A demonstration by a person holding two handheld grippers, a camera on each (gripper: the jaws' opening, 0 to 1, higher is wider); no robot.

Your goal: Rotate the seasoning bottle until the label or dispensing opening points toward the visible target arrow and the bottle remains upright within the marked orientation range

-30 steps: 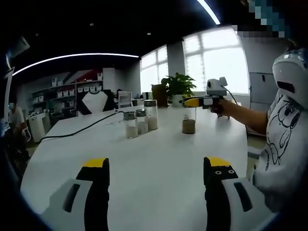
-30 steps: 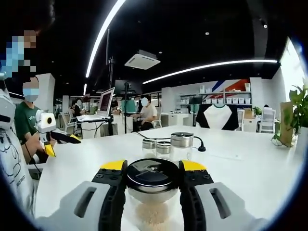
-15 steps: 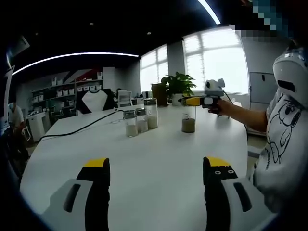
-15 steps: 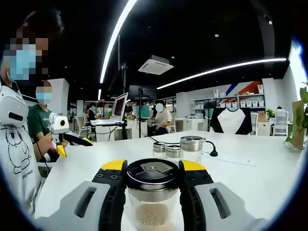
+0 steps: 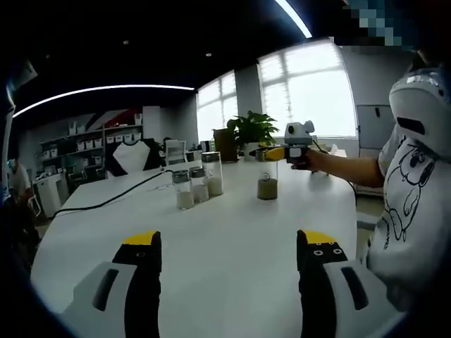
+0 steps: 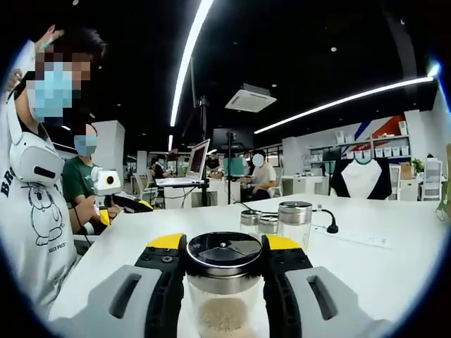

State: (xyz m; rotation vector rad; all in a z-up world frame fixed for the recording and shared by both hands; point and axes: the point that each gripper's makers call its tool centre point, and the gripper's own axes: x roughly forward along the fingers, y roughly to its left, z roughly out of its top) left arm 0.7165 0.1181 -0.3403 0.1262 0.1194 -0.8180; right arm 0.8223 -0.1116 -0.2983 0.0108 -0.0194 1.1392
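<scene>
- The table spreads wide ahead of both pairs of fingers, giving the bottle a flat base to turn on.
- The left gripper hovers low over the table, fingers spread and empty, apparently kept back out of the way.
- The right gripper is clenched on the bottle just under its cap, presumably so a wrist turn spins it upright.
- Three jars stand well beyond the left fingers.

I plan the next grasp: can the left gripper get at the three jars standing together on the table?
Probably yes: the left gripper is open and the white table between it and the three jars looks bare.
</scene>
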